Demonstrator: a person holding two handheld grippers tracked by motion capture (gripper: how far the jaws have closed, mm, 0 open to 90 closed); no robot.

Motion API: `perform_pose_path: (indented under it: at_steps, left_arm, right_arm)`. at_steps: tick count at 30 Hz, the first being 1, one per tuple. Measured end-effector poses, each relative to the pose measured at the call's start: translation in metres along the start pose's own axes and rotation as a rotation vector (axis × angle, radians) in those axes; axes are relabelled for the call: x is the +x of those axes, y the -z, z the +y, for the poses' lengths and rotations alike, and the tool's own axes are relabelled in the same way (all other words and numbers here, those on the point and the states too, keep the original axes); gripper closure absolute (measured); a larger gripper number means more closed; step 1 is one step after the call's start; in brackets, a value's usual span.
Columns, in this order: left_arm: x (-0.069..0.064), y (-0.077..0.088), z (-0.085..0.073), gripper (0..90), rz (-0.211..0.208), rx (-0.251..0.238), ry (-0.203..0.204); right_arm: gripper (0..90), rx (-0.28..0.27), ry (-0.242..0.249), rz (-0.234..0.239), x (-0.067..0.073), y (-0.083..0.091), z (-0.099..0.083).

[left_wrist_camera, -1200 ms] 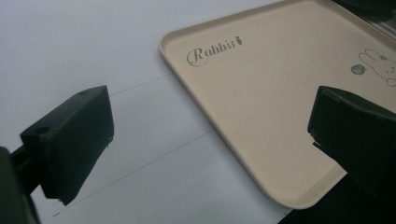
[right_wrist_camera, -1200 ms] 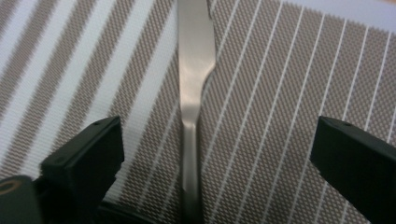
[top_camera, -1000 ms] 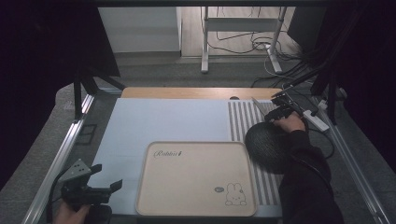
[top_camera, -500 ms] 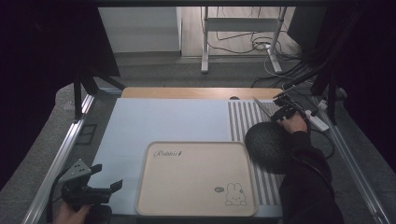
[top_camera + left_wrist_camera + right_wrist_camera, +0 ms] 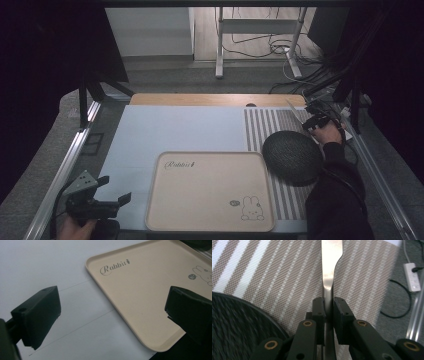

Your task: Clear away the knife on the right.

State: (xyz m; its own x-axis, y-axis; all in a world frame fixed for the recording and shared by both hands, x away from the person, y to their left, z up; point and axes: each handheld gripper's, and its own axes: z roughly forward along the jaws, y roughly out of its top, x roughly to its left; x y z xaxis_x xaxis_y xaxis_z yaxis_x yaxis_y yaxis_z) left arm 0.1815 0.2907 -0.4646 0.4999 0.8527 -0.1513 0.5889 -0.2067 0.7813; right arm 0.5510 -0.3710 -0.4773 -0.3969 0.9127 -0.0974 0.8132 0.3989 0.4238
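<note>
Knife [image 5: 330, 270]: a flat metal utensil, taken to be a table knife, is seen in the right gripper view clamped edge-on between the two black jaws of the right tongs [image 5: 328, 306], its broad end pointing toward the top of the frame above the striped placemat [image 5: 274, 277]. In the high view the utensil [image 5: 295, 111] appears at the upper right of the frame, beyond the dark round plate [image 5: 292, 157]. The grip is placed on the narrow shank, presumably so that the wide end stays free and the piece can be set down flat; whether it is clear of the mat cannot be told. The right tongs [image 5: 315, 122] are held by a hand [image 5: 327, 134] reached forward over the far corner of the placemat, the dark sleeve running back to the lower right of the frame.

The left tongs [image 5: 107, 200] are held low at the lower left of the frame, near the counter [image 5: 175, 130] edge, jaws spread wide and gripping nothing. In the left gripper view the corner of the beige tray [image 5: 150, 290] lies between the parted jaws, untouched. The tray is bare, apparently kept clear as a receiving surface.
</note>
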Motion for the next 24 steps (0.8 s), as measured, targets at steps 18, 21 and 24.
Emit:
perform_pose_path:
  at_steps: [18,21,24]
  left_arm:
    - [0.0,-0.001,0.0,1.4,-0.001,-0.001,-0.001]
    - [0.0,0.0,0.0,1.4,-0.001,-0.001,0.0]
    - [0.0,0.0,0.0,1.4,-0.001,-0.001,-0.002]
  right_arm:
    - [80.3,-0.067,0.012,0.068,0.014,0.044,-0.014]
    - [80.3,-0.066,0.018,0.089,0.025,0.049,-0.015]
    - [80.3,-0.069,0.047,0.106,0.039,0.053,-0.018]
